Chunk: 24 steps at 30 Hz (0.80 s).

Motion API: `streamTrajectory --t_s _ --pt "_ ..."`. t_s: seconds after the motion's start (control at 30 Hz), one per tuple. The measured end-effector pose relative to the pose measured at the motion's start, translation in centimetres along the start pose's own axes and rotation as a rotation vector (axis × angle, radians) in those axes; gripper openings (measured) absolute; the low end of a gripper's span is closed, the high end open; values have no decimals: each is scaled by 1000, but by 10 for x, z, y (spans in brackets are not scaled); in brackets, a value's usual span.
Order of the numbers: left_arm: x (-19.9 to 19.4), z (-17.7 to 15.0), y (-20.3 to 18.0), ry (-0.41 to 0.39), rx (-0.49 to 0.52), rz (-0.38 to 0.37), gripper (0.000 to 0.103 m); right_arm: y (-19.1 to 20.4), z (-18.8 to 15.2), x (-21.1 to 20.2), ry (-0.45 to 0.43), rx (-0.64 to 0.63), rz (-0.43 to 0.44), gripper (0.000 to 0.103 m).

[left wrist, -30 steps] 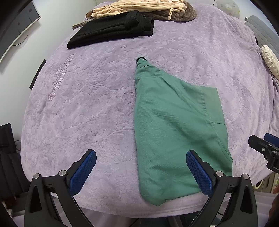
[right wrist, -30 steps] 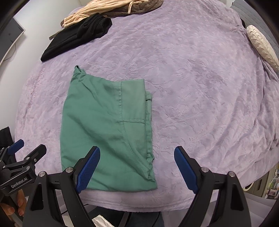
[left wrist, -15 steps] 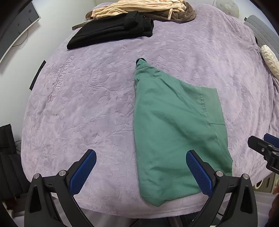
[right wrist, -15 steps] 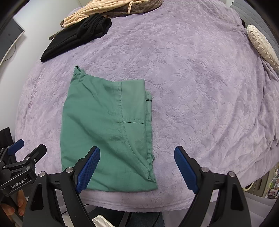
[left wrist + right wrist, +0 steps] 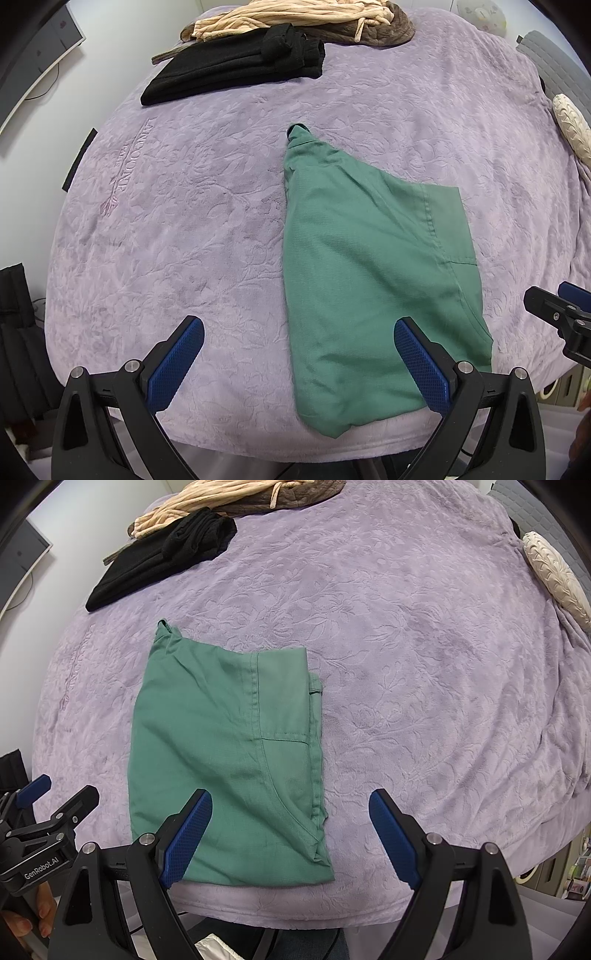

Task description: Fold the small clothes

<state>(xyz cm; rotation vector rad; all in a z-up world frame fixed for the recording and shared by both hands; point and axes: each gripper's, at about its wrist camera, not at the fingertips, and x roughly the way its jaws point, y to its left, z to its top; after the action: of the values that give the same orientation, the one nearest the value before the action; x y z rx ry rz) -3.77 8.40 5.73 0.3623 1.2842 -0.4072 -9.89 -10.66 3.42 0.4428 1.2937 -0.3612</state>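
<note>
A green garment [image 5: 369, 266] lies folded flat on the purple blanket [image 5: 192, 206], near the front edge; it also shows in the right wrist view [image 5: 221, 753]. My left gripper [image 5: 295, 354] is open and empty, held above the garment's near left edge. My right gripper [image 5: 288, 834] is open and empty, above the garment's near right corner. Each gripper shows at the edge of the other's view.
A folded black garment [image 5: 236, 66] and a beige and brown pile [image 5: 303, 14] lie at the far left of the blanket. A cream pillow [image 5: 554, 572] sits at the far right. The blanket's front edge [image 5: 295, 904] drops off just below the grippers.
</note>
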Motion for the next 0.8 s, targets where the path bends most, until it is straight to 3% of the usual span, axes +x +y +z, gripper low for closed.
streamTrajectory --t_s 0.8 --pt "-2 0 -2 -2 4 -1 103 1 0 0 0 0 4 89"
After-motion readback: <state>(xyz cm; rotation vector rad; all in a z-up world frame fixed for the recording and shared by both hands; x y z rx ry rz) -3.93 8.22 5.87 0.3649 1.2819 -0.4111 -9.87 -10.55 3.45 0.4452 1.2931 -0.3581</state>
